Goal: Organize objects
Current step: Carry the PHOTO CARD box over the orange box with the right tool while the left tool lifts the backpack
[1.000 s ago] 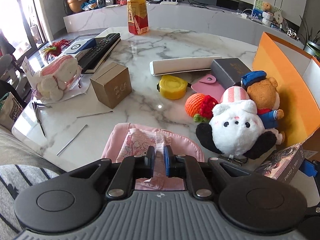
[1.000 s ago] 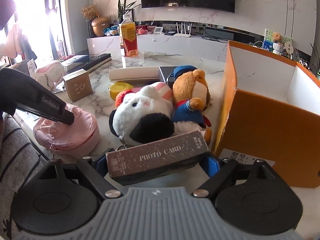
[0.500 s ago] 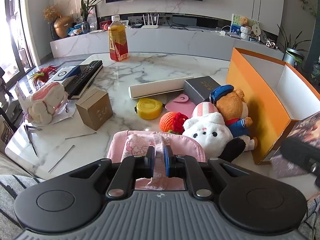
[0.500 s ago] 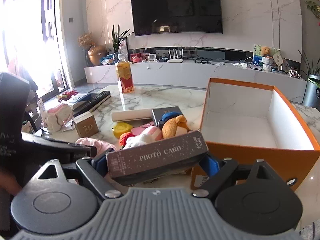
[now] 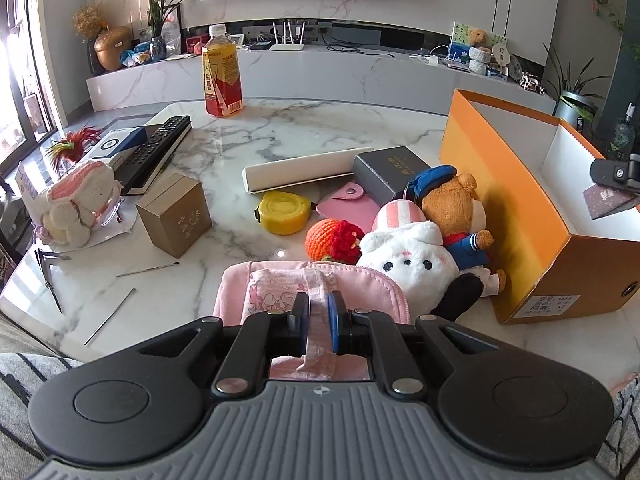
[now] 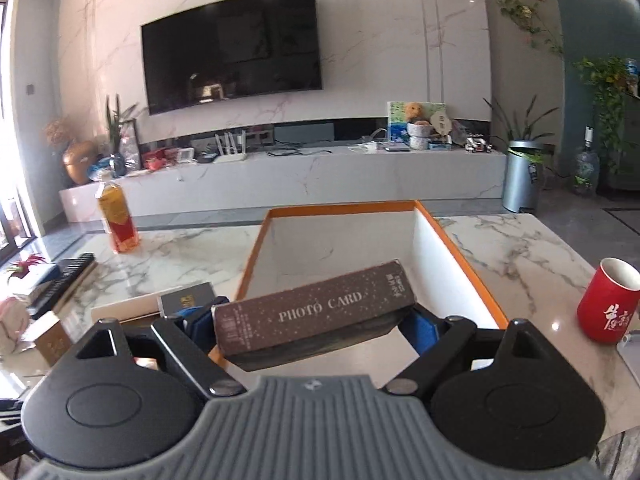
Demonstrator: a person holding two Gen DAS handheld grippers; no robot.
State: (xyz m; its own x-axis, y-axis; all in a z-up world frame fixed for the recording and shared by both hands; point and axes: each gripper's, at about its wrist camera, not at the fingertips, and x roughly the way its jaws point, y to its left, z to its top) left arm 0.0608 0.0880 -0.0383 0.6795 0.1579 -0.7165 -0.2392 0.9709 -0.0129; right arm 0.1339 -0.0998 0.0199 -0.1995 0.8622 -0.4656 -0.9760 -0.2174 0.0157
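While left gripper (image 5: 318,314) jaws pinch the pink pouch (image 5: 280,292) strap, right gripper (image 6: 316,320) jaws clamp the card box (image 6: 316,312) (above the orange box (image 6: 452,248)).

The orange box (image 6: 452,248) stands open-topped and bare inside, while plush toys (image 5: 404,264) crowd its left wall.

Glossy marble table (image 5: 248,136), cloth pink pouch (image 5: 360,280), matt cardboard orange box (image 5: 500,168).

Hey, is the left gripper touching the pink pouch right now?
Touching. The left wrist view shows the left gripper with its jaws closed on a strip of the pink pouch, pads pressing the fabric from both sides.
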